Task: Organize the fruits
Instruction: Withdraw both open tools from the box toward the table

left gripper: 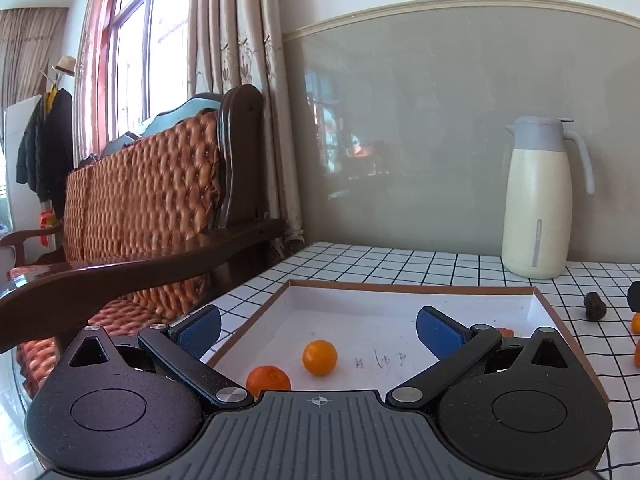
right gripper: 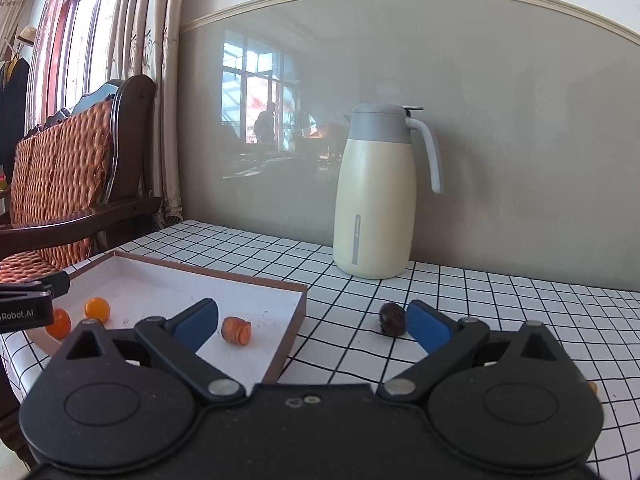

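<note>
A shallow white box with a brown rim (left gripper: 400, 289) (right gripper: 224, 274) lies on the checked tablecloth. In it are a small orange (left gripper: 319, 357) (right gripper: 97, 307), a tangerine (left gripper: 268, 380) (right gripper: 60, 323) and an orange ridged piece (right gripper: 237, 331). A dark wrinkled fruit (right gripper: 392, 319) (left gripper: 594, 306) lies on the cloth right of the box. My left gripper (left gripper: 318, 330) is open and empty above the box's near side. My right gripper (right gripper: 312, 326) is open and empty over the box's right edge, the dark fruit by its right finger.
A cream thermos jug with a grey lid (left gripper: 538, 200) (right gripper: 378, 196) stands at the back by the grey wall. A wooden woven-cushion bench (left gripper: 152, 208) is left of the table. More orange fruits (left gripper: 636, 338) show at the right edge.
</note>
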The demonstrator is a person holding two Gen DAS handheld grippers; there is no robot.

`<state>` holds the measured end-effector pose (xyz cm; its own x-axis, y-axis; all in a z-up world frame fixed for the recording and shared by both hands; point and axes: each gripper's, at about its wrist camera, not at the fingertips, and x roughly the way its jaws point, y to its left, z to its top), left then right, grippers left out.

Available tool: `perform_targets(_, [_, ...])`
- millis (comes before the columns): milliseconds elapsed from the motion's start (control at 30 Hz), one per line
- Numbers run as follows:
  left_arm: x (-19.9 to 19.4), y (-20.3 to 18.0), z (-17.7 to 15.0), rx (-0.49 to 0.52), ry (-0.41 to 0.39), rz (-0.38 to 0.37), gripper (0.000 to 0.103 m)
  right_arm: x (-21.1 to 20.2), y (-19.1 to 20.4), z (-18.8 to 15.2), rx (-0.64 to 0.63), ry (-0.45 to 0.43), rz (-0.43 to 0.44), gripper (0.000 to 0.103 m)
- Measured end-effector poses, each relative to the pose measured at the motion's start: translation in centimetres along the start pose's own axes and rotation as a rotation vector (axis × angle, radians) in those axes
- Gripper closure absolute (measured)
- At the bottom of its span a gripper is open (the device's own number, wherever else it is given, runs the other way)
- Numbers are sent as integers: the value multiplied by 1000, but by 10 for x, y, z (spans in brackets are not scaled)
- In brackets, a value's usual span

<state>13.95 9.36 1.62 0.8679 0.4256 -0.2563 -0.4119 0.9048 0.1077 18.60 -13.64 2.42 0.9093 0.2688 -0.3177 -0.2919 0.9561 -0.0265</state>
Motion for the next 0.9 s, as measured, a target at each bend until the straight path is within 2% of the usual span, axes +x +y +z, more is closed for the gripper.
perform_targets(200, [-17,-6,-1,15,-11,-75,0,-17,-14,-3,11,-8,-16,8])
perform_targets(400, [-27,-12,-2,1,-11,-95,0,-35,-27,-9,-11,-20,-32,8])
perform_targets(667, [-40,-34,-5,27,-28,-218,0,-54,-46,-14,-36,-31,-56,8])
perform_targets(767, [-49,-44,-5,24,-64,-232,0,-60,-52,-16,-47,-39,-66,8])
perform_targets(900, [-52,-54,-4,14,-43,-308,0,-68,-59,-18,-52,-48,-77,8])
